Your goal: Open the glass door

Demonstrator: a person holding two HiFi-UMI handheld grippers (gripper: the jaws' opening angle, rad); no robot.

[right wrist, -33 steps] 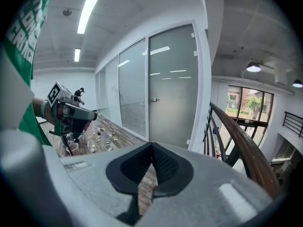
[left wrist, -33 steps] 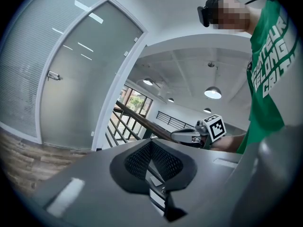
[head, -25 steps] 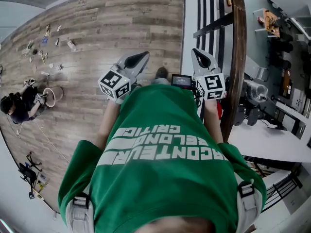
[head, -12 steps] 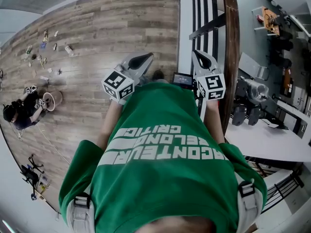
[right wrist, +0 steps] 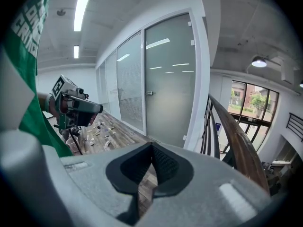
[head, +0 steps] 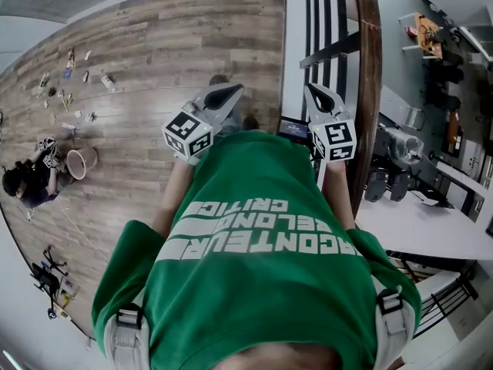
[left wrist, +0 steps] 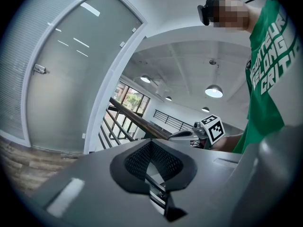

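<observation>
You've stepped forward since a second ago. The glass door [right wrist: 170, 79] stands upright and closed ahead, well apart from your left gripper [head: 223, 95] and right gripper [head: 317, 92], both clenched on nothing. Its handle [right wrist: 149, 93] sits at the door's left edge, probably favouring your left.

Pale wood planks cover the floor [head: 177, 29], and small objects [head: 108, 79] lie scattered toward its far-left side. A dark wooden handrail [head: 376, 91] on dark balusters runs along the floor's right edge, and beyond it stands a white table [head: 431, 230]. Frosted glass partitions [right wrist: 128, 74] in white frames line one wall. Long strip lights [right wrist: 81, 11] glow on the white ceiling, a round pendant lamp [left wrist: 214, 91] hangs farther off, and tall windows [right wrist: 248, 103] show green trees outside in daylight.
</observation>
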